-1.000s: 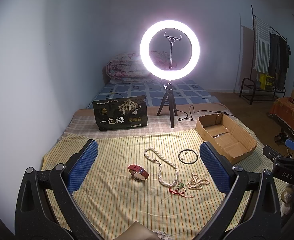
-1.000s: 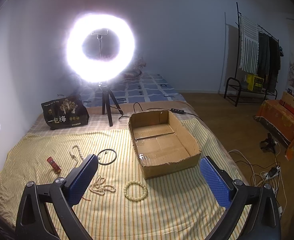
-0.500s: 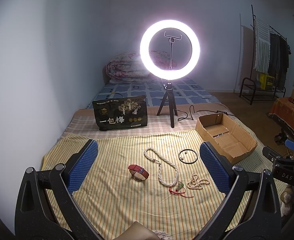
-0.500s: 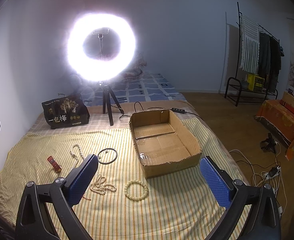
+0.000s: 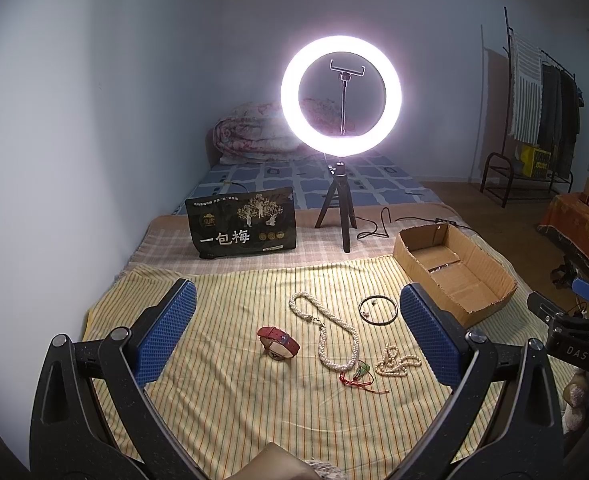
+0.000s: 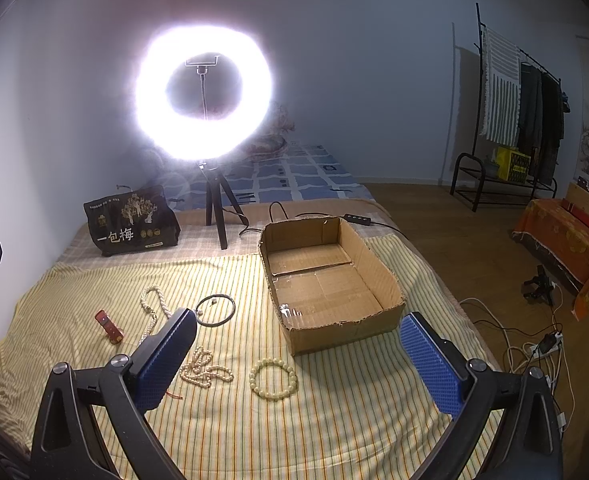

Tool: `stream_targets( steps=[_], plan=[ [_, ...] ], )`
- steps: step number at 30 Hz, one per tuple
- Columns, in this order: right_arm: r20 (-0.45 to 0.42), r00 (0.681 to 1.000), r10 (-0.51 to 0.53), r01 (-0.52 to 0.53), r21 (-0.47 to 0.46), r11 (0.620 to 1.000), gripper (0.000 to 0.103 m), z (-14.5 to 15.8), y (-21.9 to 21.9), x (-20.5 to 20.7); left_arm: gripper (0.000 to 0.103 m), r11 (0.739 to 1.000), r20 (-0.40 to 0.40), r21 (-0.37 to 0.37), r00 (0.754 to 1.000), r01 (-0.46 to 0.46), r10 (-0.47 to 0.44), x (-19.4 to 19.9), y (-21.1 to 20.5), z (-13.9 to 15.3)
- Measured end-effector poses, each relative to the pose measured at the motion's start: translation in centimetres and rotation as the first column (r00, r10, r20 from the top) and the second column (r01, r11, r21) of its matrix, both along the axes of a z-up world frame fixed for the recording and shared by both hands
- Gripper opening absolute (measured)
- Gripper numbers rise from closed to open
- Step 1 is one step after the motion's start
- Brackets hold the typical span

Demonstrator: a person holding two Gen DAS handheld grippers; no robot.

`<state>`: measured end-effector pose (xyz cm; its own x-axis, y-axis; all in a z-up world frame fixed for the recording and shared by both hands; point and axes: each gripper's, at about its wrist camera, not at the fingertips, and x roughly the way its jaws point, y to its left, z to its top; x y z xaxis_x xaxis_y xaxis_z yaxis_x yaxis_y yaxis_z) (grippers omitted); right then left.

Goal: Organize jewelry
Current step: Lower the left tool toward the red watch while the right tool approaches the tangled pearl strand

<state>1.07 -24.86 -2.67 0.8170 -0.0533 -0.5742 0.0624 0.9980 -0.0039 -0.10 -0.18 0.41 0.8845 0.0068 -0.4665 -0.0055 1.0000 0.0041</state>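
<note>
Left wrist view: your left gripper (image 5: 294, 326) is hovering with jaws spread wide, holding nothing, over the long white pearl necklace (image 5: 326, 334), lying lengthwise away from you on the yellow striped sheet (image 5: 230, 396).

Right wrist view: your right gripper (image 6: 296, 354) is hanging spread and empty; the pale round bead bracelet (image 6: 273, 373) is lying just before the open brown cardboard box (image 6: 330, 280).

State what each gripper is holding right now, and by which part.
Nothing is held. The left gripper and the right gripper are both open and empty above the striped cloth; the watch, necklaces and bracelet lie untouched.
</note>
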Motion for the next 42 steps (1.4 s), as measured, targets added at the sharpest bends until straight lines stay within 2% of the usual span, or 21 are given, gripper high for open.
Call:
stream_targets(
  steps=[4, 9, 19, 26, 30, 35, 37, 40, 42],
  plan=[
    [-0.006, 1.000, 0.002, -0.002, -0.004, 1.000, 0.103, -0.2, 0.0, -0.1, 0.103, 1.000, -0.033, -0.009, 0.999, 0.000, 0.000, 0.6, 0.2, -0.5],
    [-0.026, 1.000, 0.010, -0.010, 0.004, 1.000, 0.103, -0.5, -0.2, 0.3, 0.103, 1.000, -0.110, -0.027, 0.994, -0.004, 0.001, 1.7, 0.6, -1.6],
    [-0.051, 0.998, 0.032, -0.032, -0.004, 0.999, 0.103, -1.2, -0.1, 1.3, 0.103, 0.999, -0.246, -0.053, 0.969, 0.004, -0.017, 4.3, 1.4, -3.7],
    [-0.078, 0.990, 0.115, -0.118, -0.029, 0.993, 0.103, -2.2, 0.8, 2.0, 0.103, 0.996, -0.323, -0.087, 0.947, -0.038, 0.008, 6.1, 3.5, -5.3],
    [-0.095, 0.979, 0.183, -0.187, -0.040, 0.982, 0.103, -2.6, 1.7, 2.4, 0.103, 0.997, -0.333, -0.061, 0.943, -0.046, 0.023, 7.2, 4.5, -5.9],
    [-0.162, 0.941, 0.298, -0.307, -0.036, 0.951, 0.101, -3.7, 3.4, 3.6, 0.103, 0.994, -0.396, -0.096, 0.918, -0.058, 0.015, 9.3, 5.7, -7.2],
    [-0.194, 0.922, 0.336, -0.349, -0.033, 0.937, 0.100, -4.4, 4.0, 4.0, 0.098, 0.992, -0.420, -0.110, 0.907, -0.066, 0.014, 10.0, 5.9, -7.8],
    [-0.270, 0.876, 0.400, -0.417, -0.005, 0.909, 0.093, -5.9, 5.0, 4.9, 0.090, 0.989, -0.468, -0.130, 0.884, -0.072, 0.003, 10.9, 5.8, -9.0],
    [-0.330, 0.825, 0.459, -0.480, 0.019, 0.877, 0.090, -7.3, 5.8, 5.3, 0.086, 0.988, -0.496, -0.135, 0.869, -0.070, -0.006, 11.4, 5.5, -9.9]
  ],
)
